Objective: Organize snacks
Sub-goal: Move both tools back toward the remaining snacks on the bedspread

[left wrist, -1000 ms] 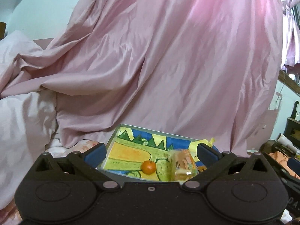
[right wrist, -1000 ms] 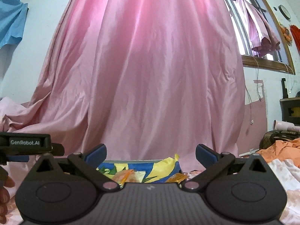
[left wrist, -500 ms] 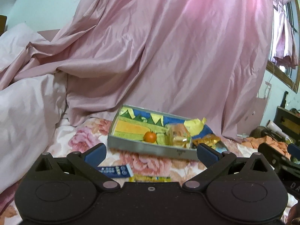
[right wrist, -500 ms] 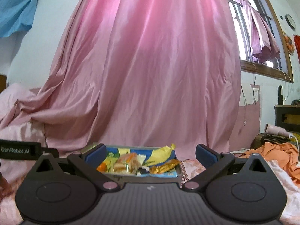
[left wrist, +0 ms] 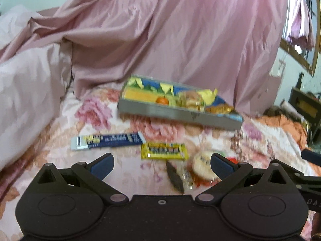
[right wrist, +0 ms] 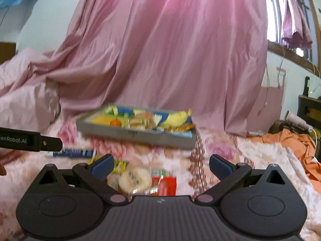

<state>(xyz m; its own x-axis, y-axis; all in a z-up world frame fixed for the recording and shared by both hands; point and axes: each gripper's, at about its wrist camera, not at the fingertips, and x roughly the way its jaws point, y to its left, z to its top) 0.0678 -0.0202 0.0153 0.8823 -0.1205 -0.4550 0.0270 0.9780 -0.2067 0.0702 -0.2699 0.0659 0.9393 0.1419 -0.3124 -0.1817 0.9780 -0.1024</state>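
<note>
A grey tray (left wrist: 176,114) with a colourful lining sits on the flowered bed and holds a small orange (left wrist: 162,100), a wrapped bun (left wrist: 191,101) and a gold packet (left wrist: 219,108). It also shows in the right wrist view (right wrist: 136,135). In front of it lie a blue packet (left wrist: 108,140), a yellow packet (left wrist: 164,150), a round cake in clear wrap (left wrist: 201,165) and a dark wrapper (left wrist: 174,176). My left gripper (left wrist: 162,165) is open and empty above these. My right gripper (right wrist: 161,166) is open and empty over the round cake (right wrist: 135,178) and a red packet (right wrist: 166,183).
Pink sheets (left wrist: 180,40) hang behind the tray and pile up at the left (left wrist: 26,90). An orange cloth (right wrist: 295,142) lies at the right, with dark furniture (right wrist: 309,108) behind it. The left gripper's body (right wrist: 30,141) shows at the right view's left edge.
Both grippers have pulled back from the tray and tilted down. The loose snacks on the bed in front of the tray have come into view. Both stay open.
</note>
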